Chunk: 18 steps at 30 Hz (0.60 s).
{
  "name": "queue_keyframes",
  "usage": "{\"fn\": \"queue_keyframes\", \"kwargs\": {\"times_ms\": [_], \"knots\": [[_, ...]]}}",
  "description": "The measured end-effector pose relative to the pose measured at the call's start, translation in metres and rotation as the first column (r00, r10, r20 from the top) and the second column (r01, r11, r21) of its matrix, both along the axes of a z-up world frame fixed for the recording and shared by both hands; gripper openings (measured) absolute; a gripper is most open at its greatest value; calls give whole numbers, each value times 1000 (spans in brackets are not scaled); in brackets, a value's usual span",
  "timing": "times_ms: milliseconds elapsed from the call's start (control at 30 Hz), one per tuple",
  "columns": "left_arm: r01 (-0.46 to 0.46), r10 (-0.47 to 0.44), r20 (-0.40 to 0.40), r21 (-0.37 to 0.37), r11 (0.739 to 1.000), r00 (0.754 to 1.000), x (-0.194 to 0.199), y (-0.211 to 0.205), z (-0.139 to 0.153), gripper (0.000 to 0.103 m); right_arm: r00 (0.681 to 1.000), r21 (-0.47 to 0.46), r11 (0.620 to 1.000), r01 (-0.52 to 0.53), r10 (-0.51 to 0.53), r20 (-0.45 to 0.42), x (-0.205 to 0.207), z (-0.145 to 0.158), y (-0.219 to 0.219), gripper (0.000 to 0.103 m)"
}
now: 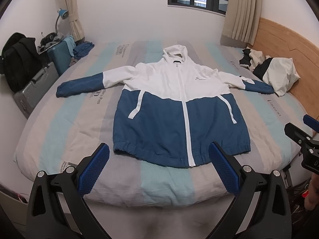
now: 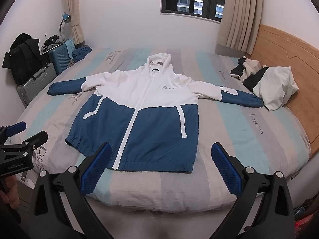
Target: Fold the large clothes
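- Jacket [image 1: 179,107]: a hooded zip jacket, white across the chest and hood, blue across the lower body and forearms. It lies flat and face up in the middle of the bed [image 1: 59,119], zipper closed, hood toward the window wall, hem toward the cameras, both sleeves stretched out sideways.
- Left tongs [image 1: 159,169]: spread wide, with nothing between the blue pads. They hang above the near edge of the bed, just short of the jacket hem, not touching the fabric.
- Right tongs [image 2: 162,169]: spread wide and empty. They hang above the near edge of the bed, over the hem near the zipper end; contact with the cloth cannot be confirmed.
- The right tongs also appear at the right edge of the left wrist view, and the left tongs at the left edge of the right wrist view, each held by a hand.
- Bed cover: striped in grey, pale blue and beige, with printed lettering.
- Pile of clothes [image 1: 273,71]: black and white garments, bunched near the wooden headboard [image 1: 279,39], touching the cuff of the sleeve on that side.
- Suitcases [image 1: 49,65]: one teal, one grey, beside the bed on the far side from the headboard.
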State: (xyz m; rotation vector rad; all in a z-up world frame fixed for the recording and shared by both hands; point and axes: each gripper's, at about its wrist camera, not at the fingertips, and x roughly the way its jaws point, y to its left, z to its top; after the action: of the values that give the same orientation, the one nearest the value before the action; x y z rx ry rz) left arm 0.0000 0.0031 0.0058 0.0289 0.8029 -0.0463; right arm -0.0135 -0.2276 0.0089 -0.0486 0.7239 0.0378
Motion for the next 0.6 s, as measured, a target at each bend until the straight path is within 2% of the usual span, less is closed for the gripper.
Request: {"fn": "queue_keyframes", "kwargs": {"times_ms": [600], "knots": [[2,-2,21,11,1000,1000,1,-5,8,97,1000,1,1000,13,-13,-4,3,12,-4,96]]}}
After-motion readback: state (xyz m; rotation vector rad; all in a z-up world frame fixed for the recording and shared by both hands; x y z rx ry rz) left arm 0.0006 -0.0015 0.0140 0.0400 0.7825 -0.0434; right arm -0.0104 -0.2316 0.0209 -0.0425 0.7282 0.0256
